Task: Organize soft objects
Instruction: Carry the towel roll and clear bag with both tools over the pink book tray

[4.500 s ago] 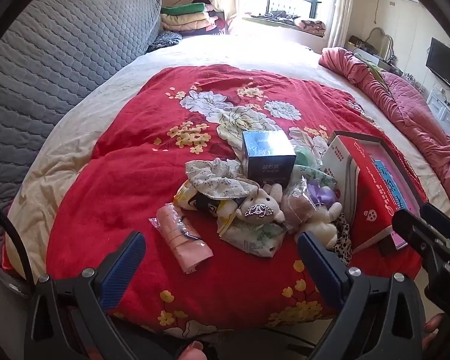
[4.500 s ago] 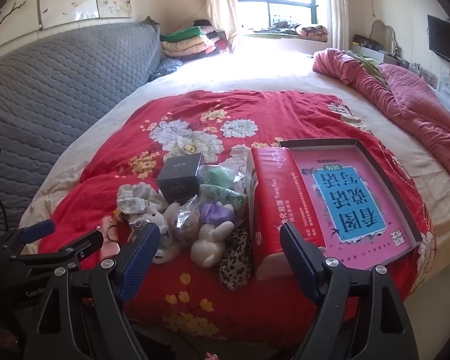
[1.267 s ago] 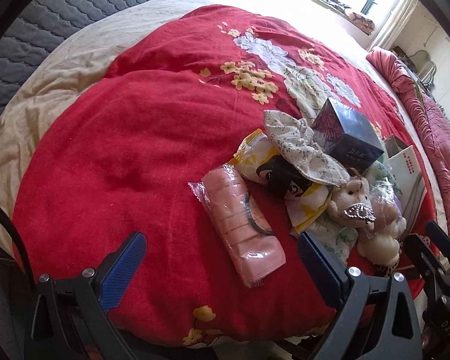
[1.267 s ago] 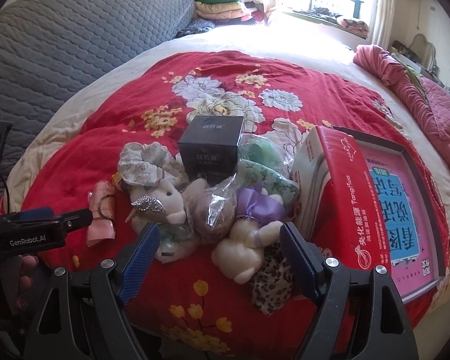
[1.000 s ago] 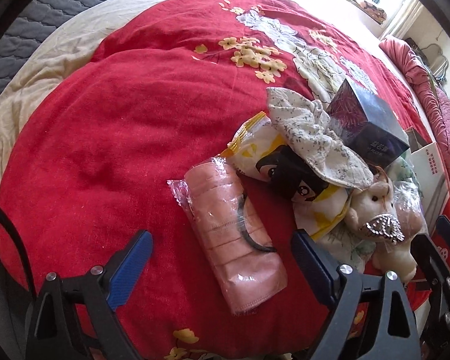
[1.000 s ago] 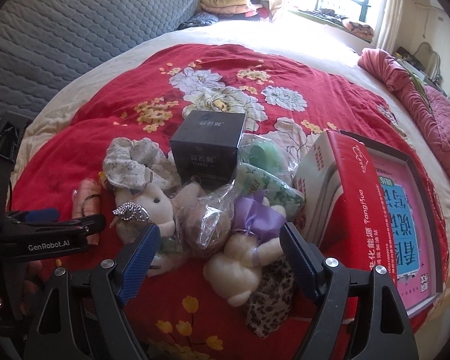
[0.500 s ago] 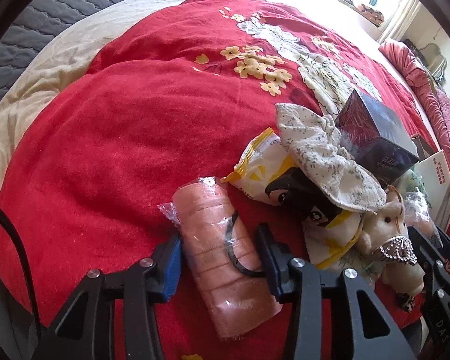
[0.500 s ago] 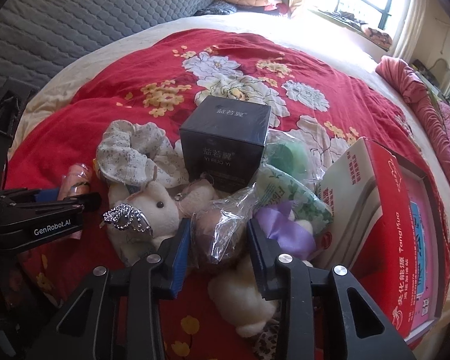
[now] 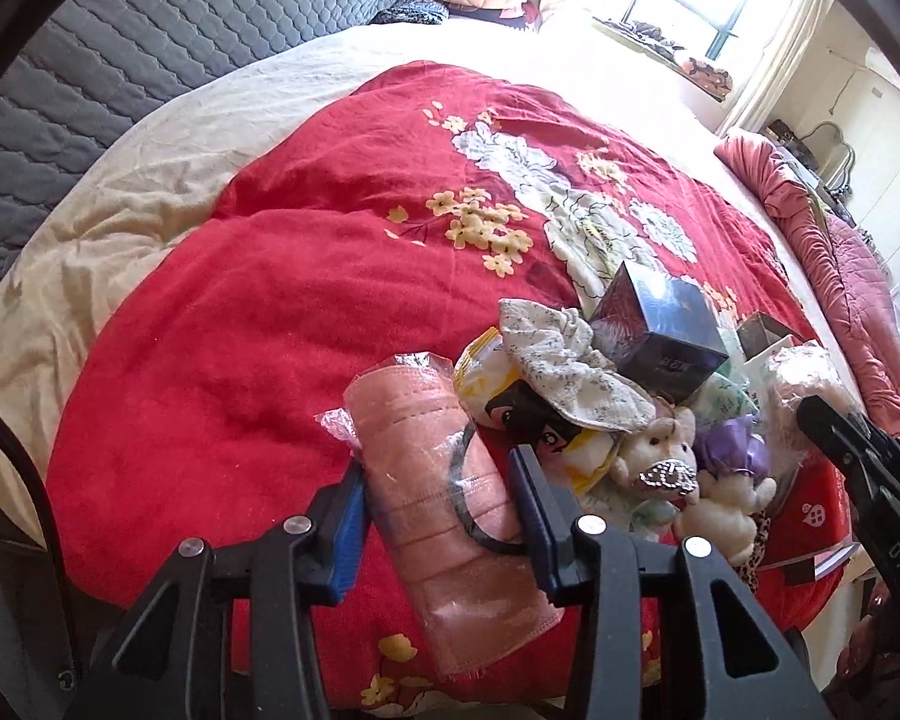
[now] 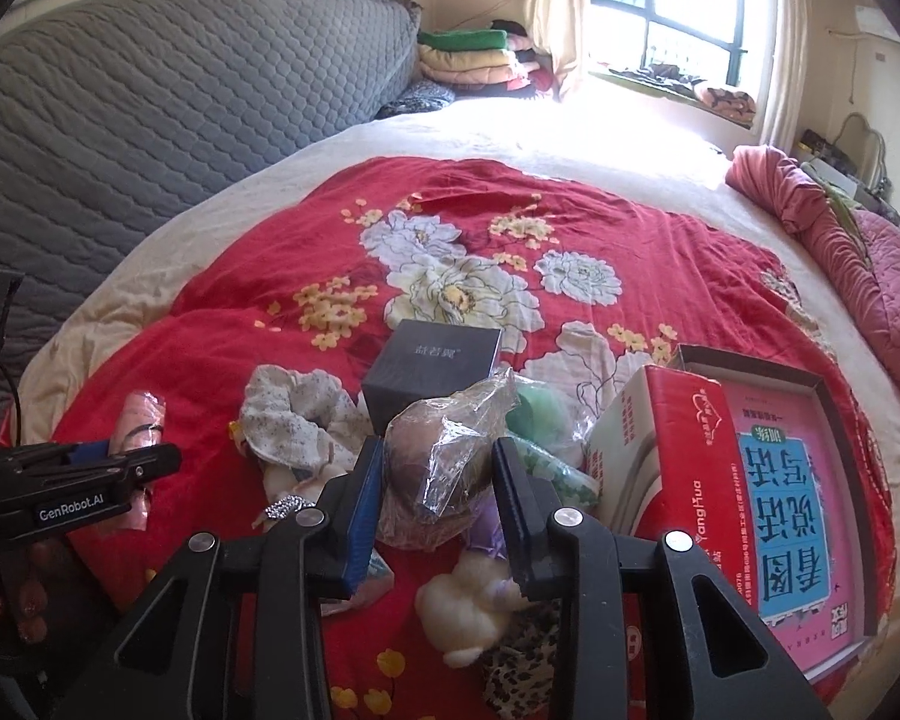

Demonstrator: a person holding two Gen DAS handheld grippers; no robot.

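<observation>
The left gripper (image 9: 438, 516) pinches a pink cloth roll (image 9: 444, 498) sealed in a clear plastic sleeve, its blue-lined pads pressed on both long sides; a black hair band (image 9: 468, 504) loops around the roll. The roll appears raised off the red floral blanket (image 9: 282, 276), close to the near edge of the bed.

The right gripper (image 10: 438, 504) clamps a brownish soft ball in a crinkled clear bag (image 10: 444, 468), pads tight on either side, held above the pile of soft things near the blanket's near edge.

In that pile lie a floral scrunchie (image 10: 300, 414), a cream plush animal with a rhinestone piece (image 9: 660, 462), a white plush in a purple dress (image 10: 474, 600), a leopard-print cloth (image 10: 516, 672), a yellow-and-white packet printed with a cartoon face (image 9: 522, 414) and bagged green items (image 10: 540, 414). A dark cardboard box (image 10: 438, 372) stands closed just behind them (its contents cannot be seen).

Toward the blanket's right edge sits a shallow open box lid (image 10: 840, 420) holding a pink book with a blue label (image 10: 786, 516); a red tissue pack (image 10: 690, 462) leans against its left wall.

Folded bedding (image 10: 468, 54) is stacked at the far corner of the bed, by the grey quilted headboard (image 10: 168, 114).
</observation>
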